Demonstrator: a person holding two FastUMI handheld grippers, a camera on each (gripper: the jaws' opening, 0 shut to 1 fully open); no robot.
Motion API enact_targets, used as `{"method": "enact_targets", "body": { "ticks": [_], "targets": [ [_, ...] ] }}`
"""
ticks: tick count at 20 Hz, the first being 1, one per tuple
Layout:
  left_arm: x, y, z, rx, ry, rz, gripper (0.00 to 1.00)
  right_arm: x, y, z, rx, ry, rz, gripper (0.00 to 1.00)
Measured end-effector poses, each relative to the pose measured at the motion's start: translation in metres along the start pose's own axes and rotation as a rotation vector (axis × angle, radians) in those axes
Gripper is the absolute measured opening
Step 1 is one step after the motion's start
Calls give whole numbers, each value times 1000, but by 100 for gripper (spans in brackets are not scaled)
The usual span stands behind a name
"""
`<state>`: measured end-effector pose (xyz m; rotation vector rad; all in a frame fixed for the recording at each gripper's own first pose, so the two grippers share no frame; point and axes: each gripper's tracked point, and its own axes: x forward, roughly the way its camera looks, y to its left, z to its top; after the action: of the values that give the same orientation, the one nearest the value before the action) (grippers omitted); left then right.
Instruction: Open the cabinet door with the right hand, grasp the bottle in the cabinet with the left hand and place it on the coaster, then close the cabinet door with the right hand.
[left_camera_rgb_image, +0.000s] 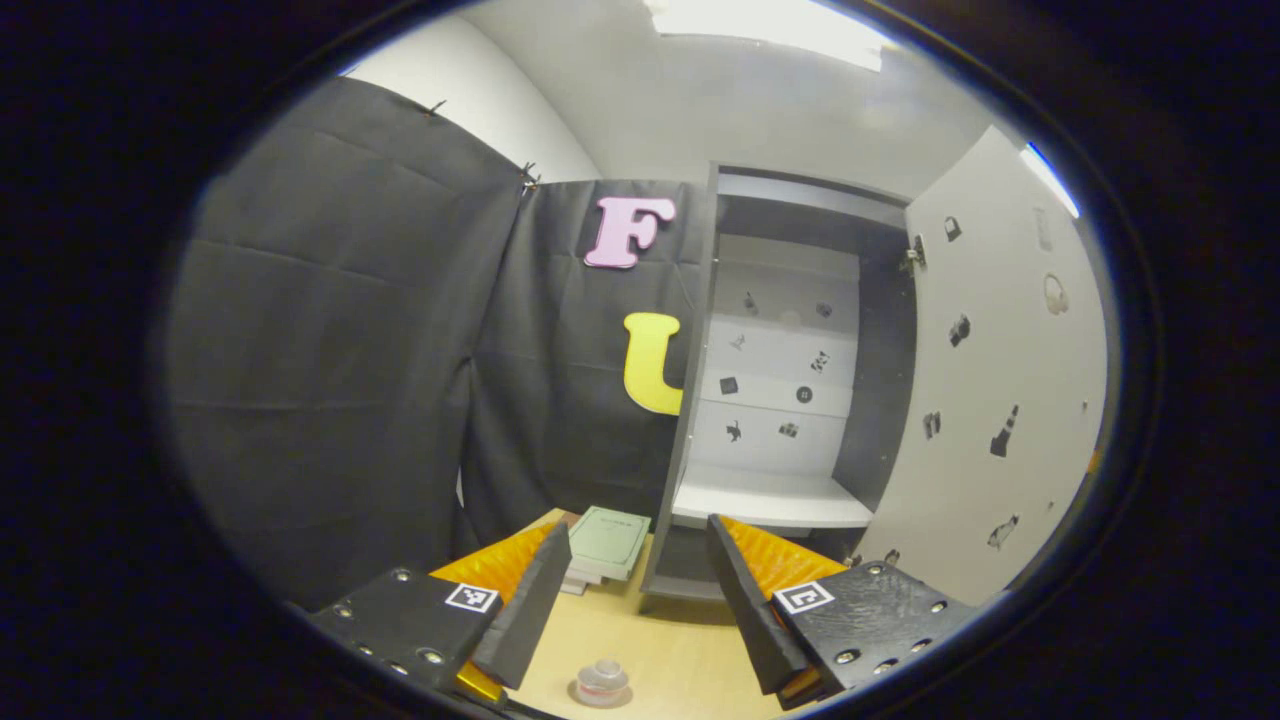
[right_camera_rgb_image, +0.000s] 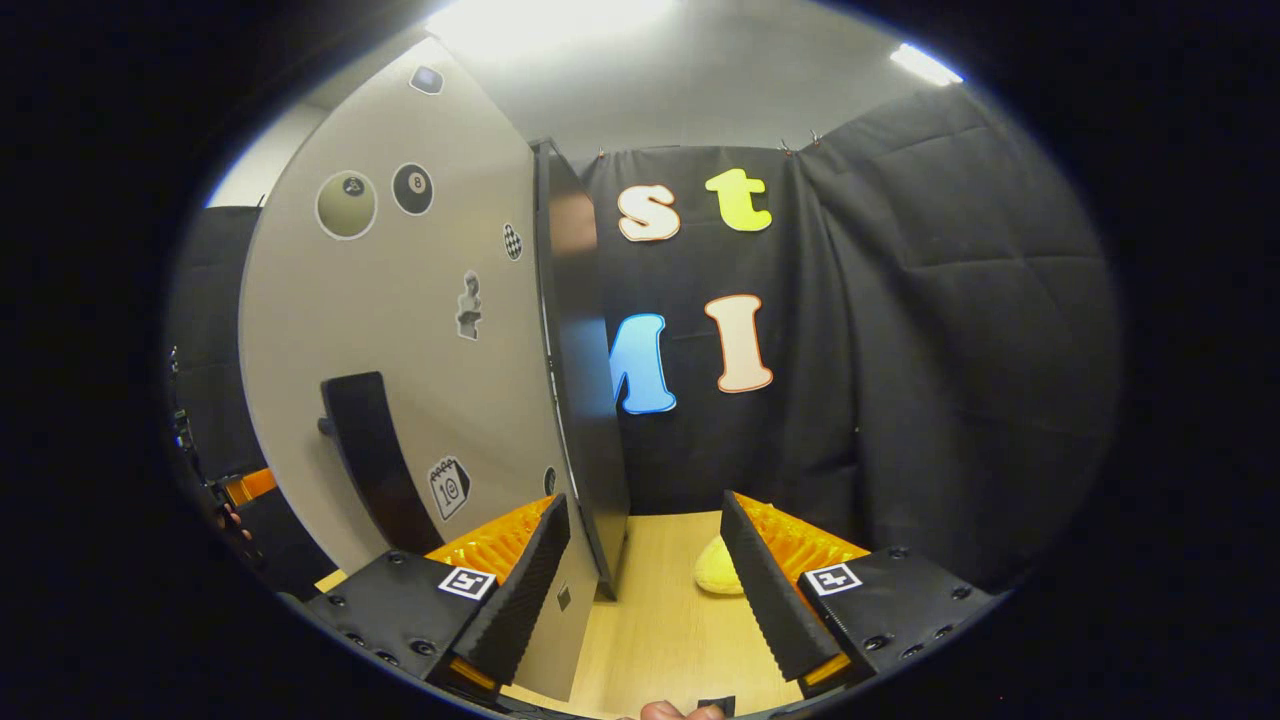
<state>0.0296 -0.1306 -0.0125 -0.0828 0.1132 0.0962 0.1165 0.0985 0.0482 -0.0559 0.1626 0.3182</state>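
Note:
The cabinet (left_camera_rgb_image: 700, 400) stands with its door (left_camera_rgb_image: 1000, 380) swung open to the right. Its white shelf (left_camera_rgb_image: 770, 500) is bare. A small clear bottle (left_camera_rgb_image: 601, 682), seen from above, stands on the wooden table just below and between the fingers of my left gripper (left_camera_rgb_image: 637, 527), which is open and holds nothing. A thin round rim under the bottle could be the coaster; I cannot tell. In the right gripper view, the door's outer face (right_camera_rgb_image: 400, 330) with its black handle (right_camera_rgb_image: 370, 460) is close on the left. My right gripper (right_camera_rgb_image: 642, 503) is open, not touching the handle.
A stack of books with a green cover (left_camera_rgb_image: 608, 545) lies left of the cabinet's foot. A yellow soft object (right_camera_rgb_image: 718, 570) rests on the table ahead of the right gripper. The dark cabinet side (right_camera_rgb_image: 585, 400) rises beyond the door. Black cloth walls close off the booth.

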Motion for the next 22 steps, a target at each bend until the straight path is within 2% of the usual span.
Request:
{"method": "enact_targets", "body": {
  "ticks": [2, 3, 6, 10, 11, 12, 13, 16, 18, 20, 22],
  "targets": [
    [12, 14, -4, -1, 17, -9, 82, -5, 13, -1, 20, 13, -5, 96],
    [17, 24, -3, 9, 28, -9, 87, -7, 20, -2, 21, 19, -11, 96],
    [27, 49, -4, 42, 48, -22, 82, -15, 20, 5, -35, 4, -100, 96],
    [36, 71, -7, 53, 60, -44, 84, -18, 31, 2, -60, 12, -171, 95],
    [39, 75, -8, 54, 62, -54, 82, -19, 37, 0, -45, 18, -175, 95],
    [41, 78, -7, 58, 61, -62, 85, -19, 44, 0, -27, 18, -172, 95],
    [43, 82, -6, 63, 60, -68, 82, -20, 46, -6, -3, 17, -166, 95],
    [47, 93, -7, 64, 63, -87, 84, -19, 73, -6, 51, 11, -147, 95],
    [48, 101, -9, 55, 72, -89, 82, -16, 90, -7, 47, 14, -135, 95],
    [49, 111, -14, 45, 85, -92, 87, -14, 116, -3, 25, 21, -126, 95],
    [51, 117, -20, 46, 100, -101, 84, -11, 137, -2, -11, 20, -115, 95]
  ]
}}
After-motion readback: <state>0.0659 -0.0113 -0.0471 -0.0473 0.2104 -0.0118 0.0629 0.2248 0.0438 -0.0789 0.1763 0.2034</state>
